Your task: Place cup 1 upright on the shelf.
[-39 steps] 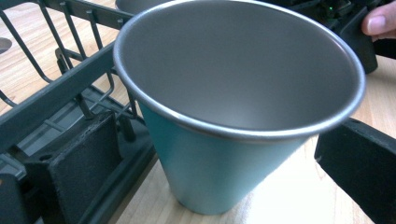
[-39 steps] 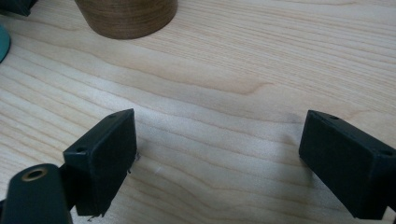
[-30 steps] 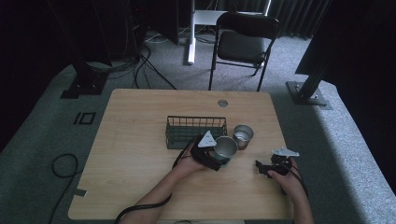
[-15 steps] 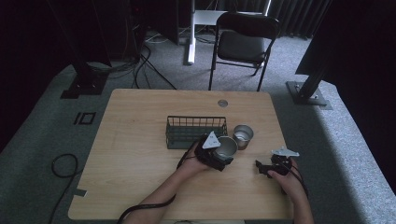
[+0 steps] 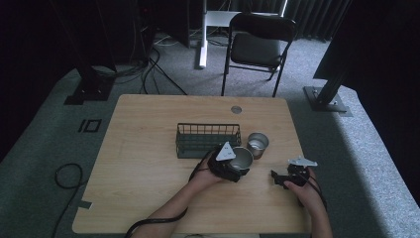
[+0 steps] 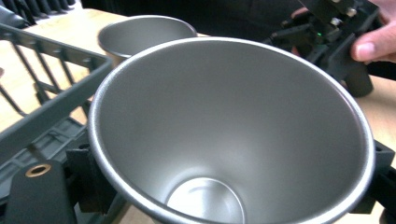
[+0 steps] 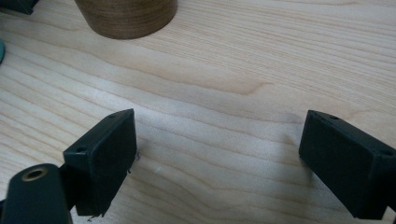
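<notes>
Beyond the fingers, toward the far edge of the worktop: a round grommet set in the wood. Past the worktop, on grey carpet: a black folding chair, a white post, tangled cables, and black stand bases.

A pale wooden worktop with rounded corners is seen, with a round grommet set near its far edge. A dark wire basket is placed near its middle, and a small metal cup stands upright just beside the basket's right end. Grey carpet is laid around the worktop.
</notes>
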### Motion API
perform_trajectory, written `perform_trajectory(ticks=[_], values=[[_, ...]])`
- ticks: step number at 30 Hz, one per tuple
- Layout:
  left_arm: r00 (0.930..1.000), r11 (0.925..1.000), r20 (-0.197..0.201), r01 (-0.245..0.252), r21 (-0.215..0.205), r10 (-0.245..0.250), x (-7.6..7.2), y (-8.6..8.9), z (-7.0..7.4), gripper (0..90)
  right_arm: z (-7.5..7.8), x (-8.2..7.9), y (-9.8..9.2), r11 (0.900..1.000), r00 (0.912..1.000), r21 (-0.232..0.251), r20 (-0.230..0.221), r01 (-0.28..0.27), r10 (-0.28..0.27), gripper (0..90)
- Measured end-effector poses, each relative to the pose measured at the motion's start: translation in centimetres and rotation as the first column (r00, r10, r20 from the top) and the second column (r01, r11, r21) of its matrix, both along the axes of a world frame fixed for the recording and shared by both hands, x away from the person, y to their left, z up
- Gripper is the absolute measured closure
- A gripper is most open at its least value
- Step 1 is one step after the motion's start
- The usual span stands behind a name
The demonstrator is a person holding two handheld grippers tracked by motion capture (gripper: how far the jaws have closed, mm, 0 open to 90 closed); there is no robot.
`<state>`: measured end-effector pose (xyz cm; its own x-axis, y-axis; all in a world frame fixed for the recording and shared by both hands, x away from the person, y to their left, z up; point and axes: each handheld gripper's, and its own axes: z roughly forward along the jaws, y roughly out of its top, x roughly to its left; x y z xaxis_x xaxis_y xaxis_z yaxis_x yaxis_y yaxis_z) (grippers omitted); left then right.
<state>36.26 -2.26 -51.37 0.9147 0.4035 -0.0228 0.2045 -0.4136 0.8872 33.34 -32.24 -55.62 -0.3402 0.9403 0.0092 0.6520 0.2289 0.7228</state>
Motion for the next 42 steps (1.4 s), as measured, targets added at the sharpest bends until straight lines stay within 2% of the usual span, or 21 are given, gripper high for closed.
perform_trajectory(ticks=[4, 8, 11, 18, 25, 29, 31, 42], values=[[0.9996, 0.9995, 0.016, 0.023, 0.022, -0.023, -0.4, -0.2, 0.2, 14.7, 0.0, 0.0, 0.0, 1.0, 1.0, 0.0, 0.0, 0.0, 0.0, 10.9], [0.9993, 0.9991, 0.017, 0.032, 0.026, -0.033, -0.7, -0.3, 0.5, 14.7, 0.0, 0.0, 0.0, 1.0, 1.0, 0.0, 0.0, 0.0, 0.0, 10.9], [0.9993, 0.9992, 0.017, 0.034, 0.018, -0.034, -0.8, -0.2, 0.8, 14.7, 0.0, 0.0, 0.0, 1.0, 1.0, 0.0, 0.0, 0.0, 0.0, 10.9], [0.9994, 0.9993, 0.02, 0.03, -0.021, -0.03, -1.0, 0.4, 2.5, 14.8, 0.0, 0.0, 0.0, 1.0, 1.0, -0.003, 0.002, -0.001, 0.001, 10.9], [0.9988, 0.9997, 0.048, 0.006, -0.025, -0.005, -1.1, 0.9, 4.5, 14.8, 0.0, 0.0, 0.0, 1.0, 1.0, 0.0, 0.0, 0.002, -0.002, 10.9], [0.9986, 0.9996, 0.053, 0.004, -0.028, -0.003, -1.1, 1.1, 4.9, 14.8, 0.0, 0.0, 0.0, 1.0, 1.0, -0.002, 0.003, 0.0, 0.0, 10.9], [0.9979, 0.9996, 0.064, -0.008, -0.029, 0.01, -1.0, 1.5, 5.7, 14.8, 0.0, 0.0, 0.0, 1.0, 1.0, 0.0, 0.001, 0.001, -0.001, 10.9], [0.9941, 0.9978, 0.095, -0.049, -0.044, 0.053, -0.5, 3.2, 8.1, 14.8, 0.0, 0.0, 0.0, 1.0, 1.0, -0.001, 0.001, 0.001, -0.001, 10.9]])
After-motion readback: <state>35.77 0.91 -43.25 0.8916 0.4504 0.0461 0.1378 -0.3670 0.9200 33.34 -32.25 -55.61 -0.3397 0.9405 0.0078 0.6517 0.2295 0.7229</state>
